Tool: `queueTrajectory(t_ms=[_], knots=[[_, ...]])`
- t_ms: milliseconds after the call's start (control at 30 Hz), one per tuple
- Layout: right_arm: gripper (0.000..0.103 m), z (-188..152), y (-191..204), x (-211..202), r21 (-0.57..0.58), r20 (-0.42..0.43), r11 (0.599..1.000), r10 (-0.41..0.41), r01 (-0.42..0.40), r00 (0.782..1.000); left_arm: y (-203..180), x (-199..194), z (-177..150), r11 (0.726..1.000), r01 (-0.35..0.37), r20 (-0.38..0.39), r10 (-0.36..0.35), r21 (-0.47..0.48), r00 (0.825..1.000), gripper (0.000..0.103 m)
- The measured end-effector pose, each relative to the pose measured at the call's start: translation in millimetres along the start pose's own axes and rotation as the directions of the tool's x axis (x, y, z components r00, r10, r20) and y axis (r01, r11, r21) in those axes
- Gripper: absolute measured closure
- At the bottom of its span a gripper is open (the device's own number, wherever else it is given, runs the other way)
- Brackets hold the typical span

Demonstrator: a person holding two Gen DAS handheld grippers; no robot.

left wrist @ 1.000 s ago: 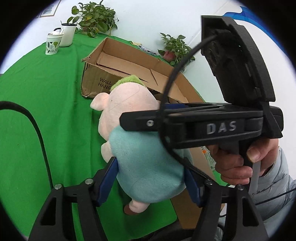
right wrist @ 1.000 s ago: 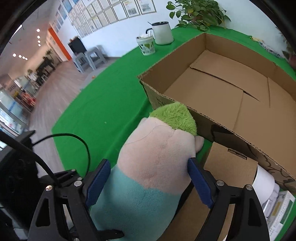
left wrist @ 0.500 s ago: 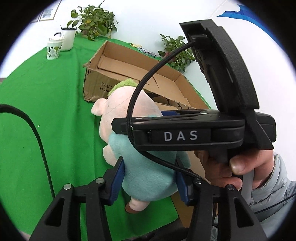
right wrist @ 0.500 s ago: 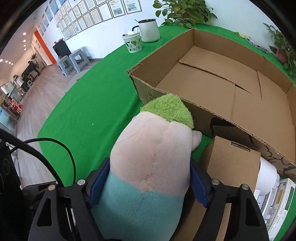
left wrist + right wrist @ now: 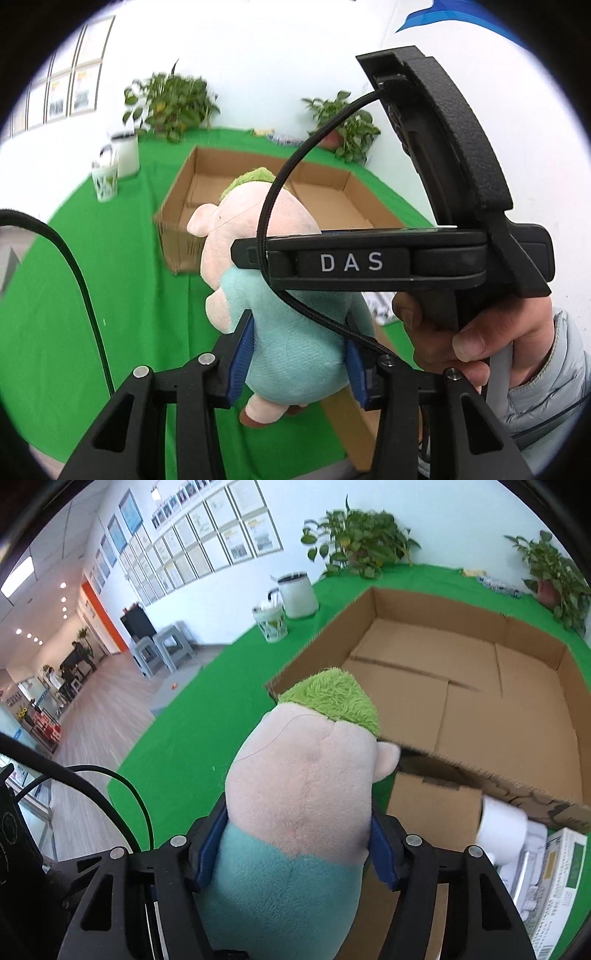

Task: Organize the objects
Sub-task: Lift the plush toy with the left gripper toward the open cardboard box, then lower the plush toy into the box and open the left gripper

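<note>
Left tongs (image 5: 297,360) clamped on plush pig (image 5: 280,295) at its teal body, jaws just closed in. Right tongs (image 5: 297,843) pinching same pig (image 5: 306,794) at neck, likewise closing. Held above green worktop (image 5: 207,716), head-first toward open cardboard box (image 5: 461,686).

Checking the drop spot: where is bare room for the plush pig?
The big open cardboard box has a bare floor throughout. The green cloth lies bare between the box and white patterned cup. Crowded: small cartons and white roll beside the box's near wall.
</note>
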State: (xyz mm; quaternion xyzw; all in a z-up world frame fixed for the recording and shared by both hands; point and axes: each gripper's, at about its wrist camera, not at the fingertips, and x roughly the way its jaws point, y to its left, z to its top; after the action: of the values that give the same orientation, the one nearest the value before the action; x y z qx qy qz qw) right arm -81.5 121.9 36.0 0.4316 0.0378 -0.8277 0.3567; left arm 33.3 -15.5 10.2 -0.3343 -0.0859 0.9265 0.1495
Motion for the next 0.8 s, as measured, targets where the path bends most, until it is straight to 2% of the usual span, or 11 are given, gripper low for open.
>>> queueTrajectory(t_ms=[167,367,600,800], knots=[[0.039,20.6,-2.0,-40.4,-0.011,0.109,1.000,0.002,-0.001,0.994,-23.9,-17.1,27.6,0.997,-0.020,0.070,0.015,0.072,0.997,0.060],[0.039,49.2,-6.7,-89.6,0.000,0.233,0.999,-0.038,0.039,0.972,-46.3,-24.7,68.6,0.985,-0.014,0.132,-0.009,0.172,0.991,0.060],[0.039,78.2,-28.3,-147.0,0.045,0.317,0.992,-0.124,0.116,0.940,-62.4,-11.5,112.6,0.966,0.045,0.174,-0.091,0.254,0.981,0.060],[0.039,115.7,-49.0,-176.3,0.071,0.360,0.985,-0.175,0.160,0.916,-65.6,-1.1,141.8,0.955,0.067,0.199,-0.128,0.290,0.972,0.060]])
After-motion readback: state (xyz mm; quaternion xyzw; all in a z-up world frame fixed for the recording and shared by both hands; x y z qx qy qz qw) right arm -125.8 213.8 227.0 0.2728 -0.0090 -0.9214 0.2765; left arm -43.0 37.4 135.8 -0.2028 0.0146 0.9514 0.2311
